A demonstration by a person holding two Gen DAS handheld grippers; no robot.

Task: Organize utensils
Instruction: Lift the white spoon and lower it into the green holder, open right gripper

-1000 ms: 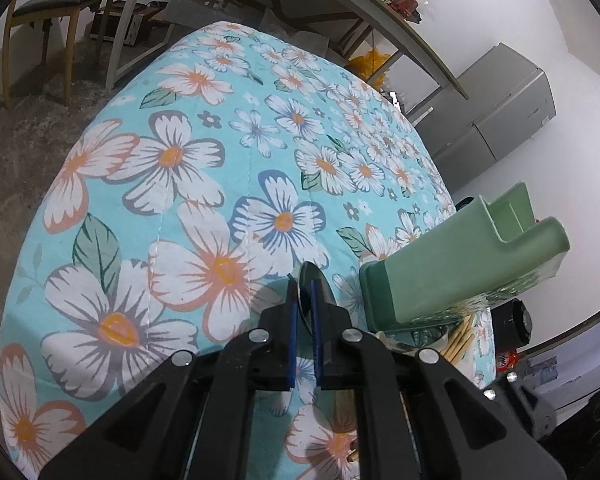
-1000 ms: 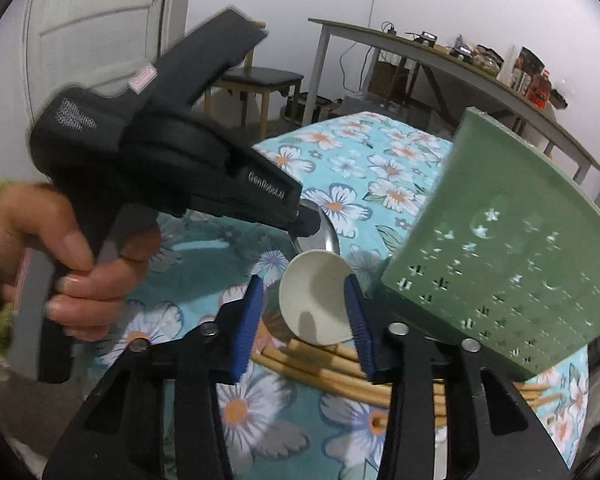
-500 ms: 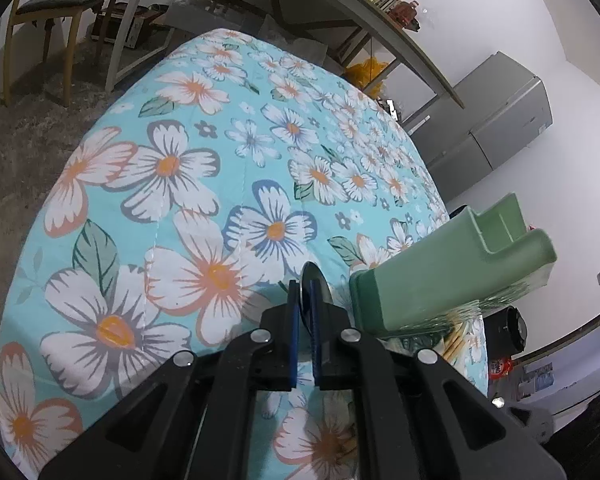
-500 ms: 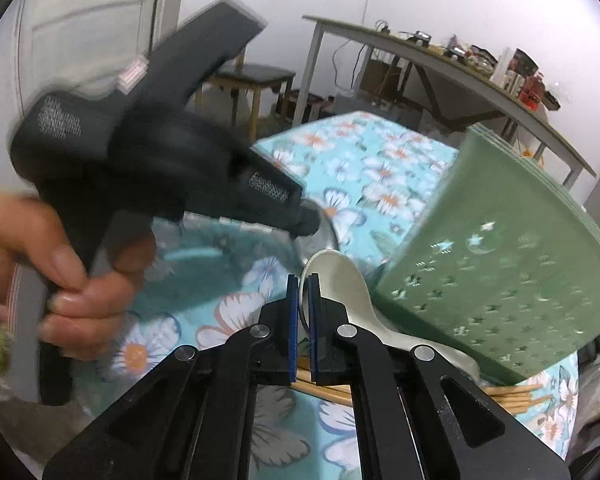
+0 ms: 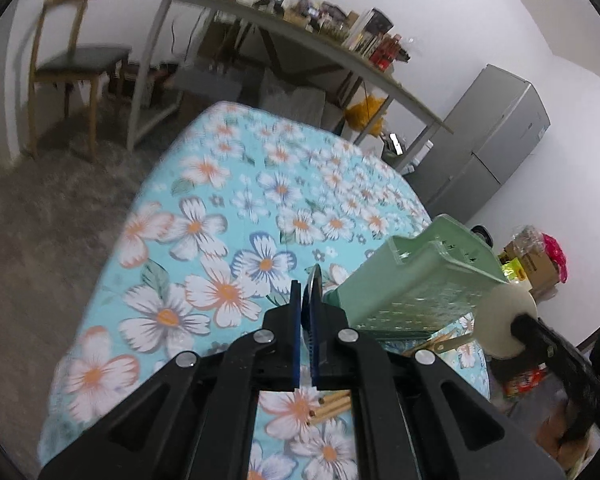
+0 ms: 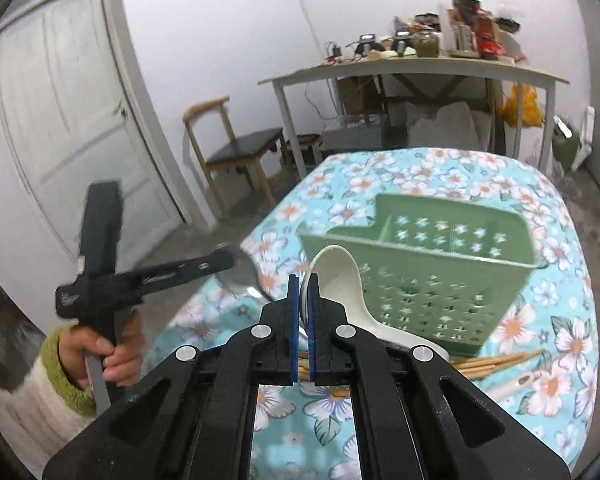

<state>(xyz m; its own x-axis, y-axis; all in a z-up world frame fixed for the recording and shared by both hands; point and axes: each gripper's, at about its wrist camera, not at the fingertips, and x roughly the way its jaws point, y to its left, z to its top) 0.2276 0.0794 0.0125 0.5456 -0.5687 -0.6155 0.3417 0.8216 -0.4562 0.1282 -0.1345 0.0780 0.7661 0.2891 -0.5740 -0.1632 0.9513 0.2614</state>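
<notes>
My left gripper point(image 5: 307, 292) is shut on a metal spoon point(image 5: 315, 280), seen edge-on between its blue pads and held above the floral tablecloth point(image 5: 220, 248). My right gripper point(image 6: 303, 284) is shut on a white ceramic spoon point(image 6: 336, 276), its bowl raised just in front of the green perforated utensil caddy point(image 6: 420, 264). The caddy point(image 5: 420, 284) stands upright on the table, and its compartments look empty. In the right wrist view a hand holds the left gripper point(image 6: 228, 258) to the left, with the metal spoon point(image 6: 242, 276) at its tip. Wooden chopsticks point(image 6: 496, 362) lie beside the caddy's base.
Another pale utensil handle point(image 6: 512, 386) lies near the chopsticks. Beyond the table stand a wooden chair point(image 6: 236, 152), a long cluttered side table point(image 6: 412, 72), a white door point(image 6: 68, 120) and a grey fridge point(image 5: 496, 148). The cloth's left edge drops to a grey carpet point(image 5: 40, 240).
The right gripper's jaws closed on the white spoon and lifted it off the cloth. Both grippers rose, so the caddy's open top now shows. The left gripper kept its grip on the metal spoon.
</notes>
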